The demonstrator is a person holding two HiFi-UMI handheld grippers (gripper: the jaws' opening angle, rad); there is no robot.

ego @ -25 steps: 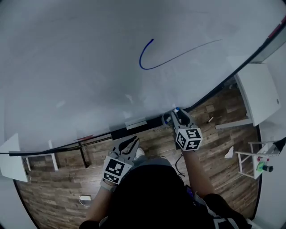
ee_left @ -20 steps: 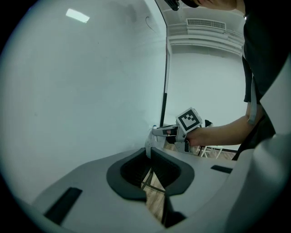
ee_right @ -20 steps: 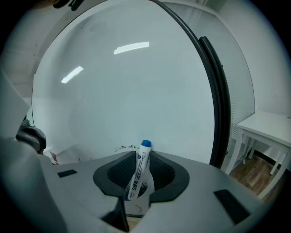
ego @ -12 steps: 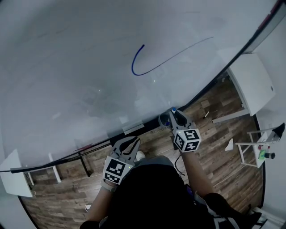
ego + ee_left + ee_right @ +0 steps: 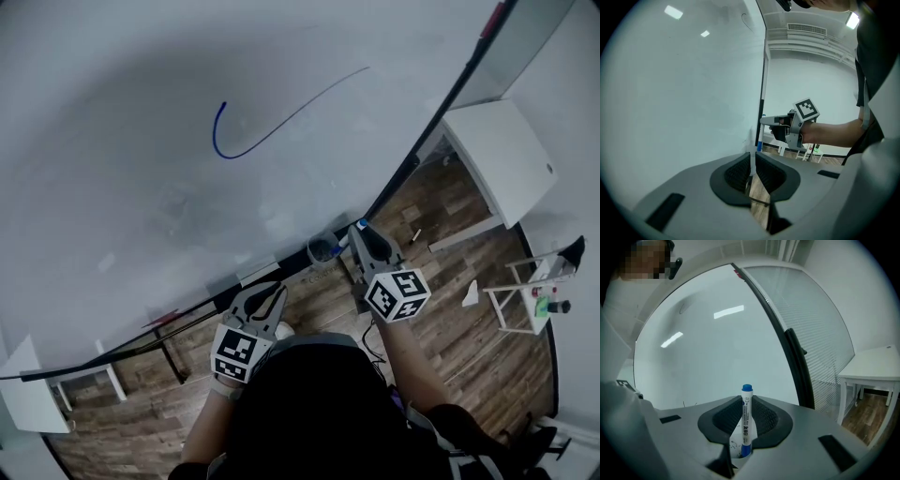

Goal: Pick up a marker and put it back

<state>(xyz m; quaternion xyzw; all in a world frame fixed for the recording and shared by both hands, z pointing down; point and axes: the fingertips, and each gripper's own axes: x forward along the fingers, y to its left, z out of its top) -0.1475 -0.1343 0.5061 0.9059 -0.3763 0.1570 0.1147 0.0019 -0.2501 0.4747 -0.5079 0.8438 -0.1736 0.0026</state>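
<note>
Since the right gripper (image 5: pixel 365 238) has just been closing its jaws on the blue-capped marker (image 5: pixel 746 420), its pads clamp the barrel and hold it upright, cap up, just beside the cup (image 5: pixel 322 250) on the whiteboard (image 5: pixel 169 187) ledge. The left gripper (image 5: pixel 751 172) hangs beside the board, jaws nearly together on nothing, probably just keeping out of the way.

Steep overhead view; whiteboard (image 5: pixel 141 206) across all views.

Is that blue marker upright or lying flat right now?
Upright. The marker stands on end between the pads of the right gripper, blue cap on top, and the pads press its barrel.
</note>
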